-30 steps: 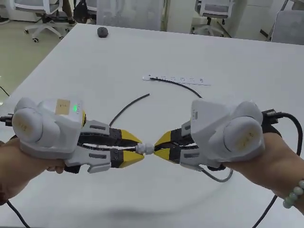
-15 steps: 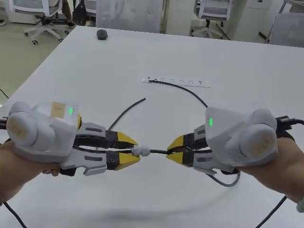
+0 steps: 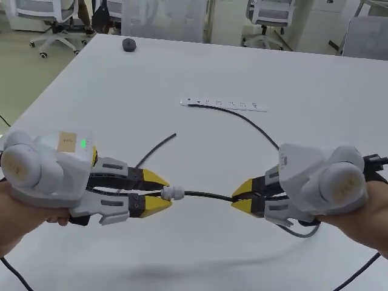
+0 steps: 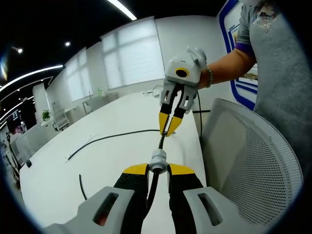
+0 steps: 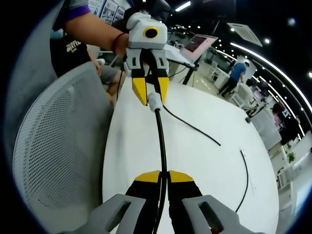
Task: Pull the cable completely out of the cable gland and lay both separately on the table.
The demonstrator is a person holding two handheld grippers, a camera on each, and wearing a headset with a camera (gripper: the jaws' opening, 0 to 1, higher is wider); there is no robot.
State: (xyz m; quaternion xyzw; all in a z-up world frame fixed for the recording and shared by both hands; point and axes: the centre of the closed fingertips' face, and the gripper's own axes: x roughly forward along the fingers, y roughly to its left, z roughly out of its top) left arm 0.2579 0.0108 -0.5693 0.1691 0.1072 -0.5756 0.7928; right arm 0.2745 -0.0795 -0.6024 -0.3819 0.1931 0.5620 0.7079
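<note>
Thin black cable (image 3: pixel 206 195), head view first. Spans the air above the white counter (image 3: pixel 182 66), pulled straight between the small white plastic cable gland (image 3: pixel 174 193) and the yellow tips of the right tongs (image 3: pixel 234 200), clenched on it. Not yet free: passes through the gland, itself pinched in the tips of the left tongs (image 3: pixel 168 191), and trails out behind them as a loose tail lying on the counter. Farther back, a long white power strip (image 3: pixel 223 104).

Left gripper view. Looks along the left tongs (image 4: pixel 159 170), closed tight around the gland (image 4: pixel 158 161). From there, cable (image 4: pixel 163 139) rising to the right tongs (image 4: pixel 169 127), gripped at their tips.

Right gripper view. Right tongs (image 5: pixel 164 176) clamped on the cable (image 5: pixel 160 141). Straight run up to the gland (image 5: pixel 153 101) in the left tongs (image 5: pixel 150 95). Beyond it, the tail curving over the counter (image 5: pixel 195 165).

Likely trouble from here:
- **Slip:** with a tight gland seal, the cable sliding through the right tongs instead of through the gland.
- **Lost gland:** held only at the tips, so twisting loose under a hard pull.
- **Reach:** a good deal of tail left, so probably no clearing it in one stretch of the arms, and a fresh grip needed nearer the gland.

Against half a second ago: tongs farther apart, more bare cable between gland and right tongs, the tail's free end drawn closer to the left tongs.
</note>
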